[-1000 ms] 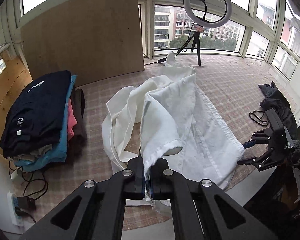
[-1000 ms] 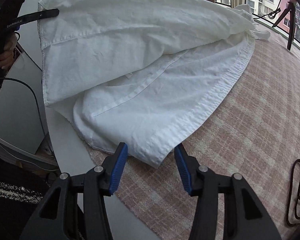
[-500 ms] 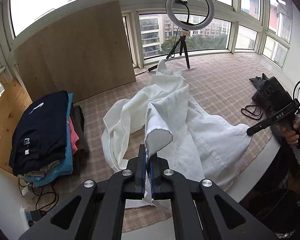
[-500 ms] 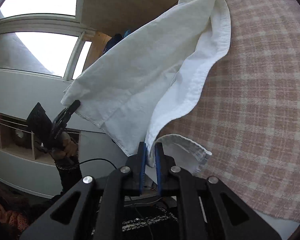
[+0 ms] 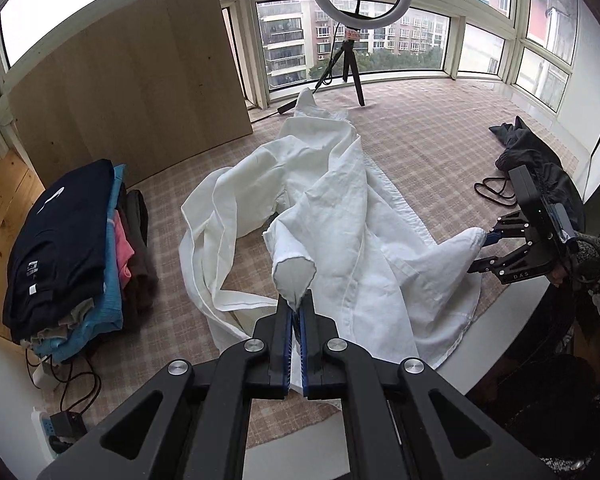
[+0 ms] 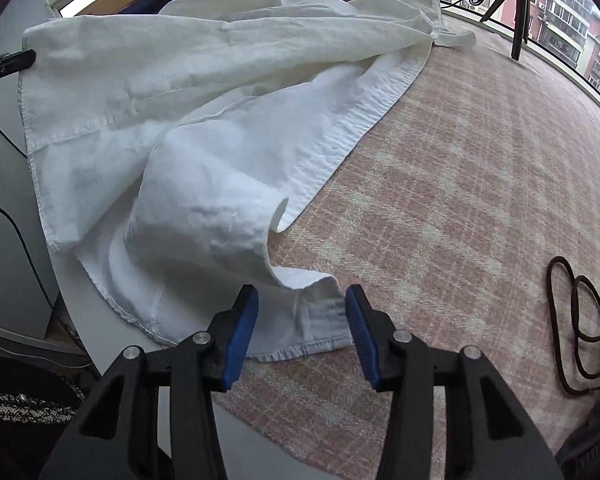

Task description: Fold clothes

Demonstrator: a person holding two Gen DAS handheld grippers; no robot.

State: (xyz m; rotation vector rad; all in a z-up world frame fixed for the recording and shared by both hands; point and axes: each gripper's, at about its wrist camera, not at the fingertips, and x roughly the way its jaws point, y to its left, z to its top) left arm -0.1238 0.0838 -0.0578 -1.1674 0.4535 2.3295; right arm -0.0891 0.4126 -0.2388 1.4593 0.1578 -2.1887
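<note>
The shirt (image 5: 340, 216) is plain white, with no print. The cloth (image 6: 460, 184) spread over the table is checked in dusty pink and cream; the table's bare near edge (image 5: 300, 456) is white. Both grippers are black with blue pads (image 6: 240, 332). At the left edge the folded pile (image 5: 72, 248) runs navy on top, then light blue, pink and dark brown. At the right edge lie a black garment (image 5: 540, 160) and a dark cord (image 6: 580, 320).

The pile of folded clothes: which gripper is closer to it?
Left. The left gripper sits just right of the pile of folded clothes; the right gripper is far across the white shirt.
</note>
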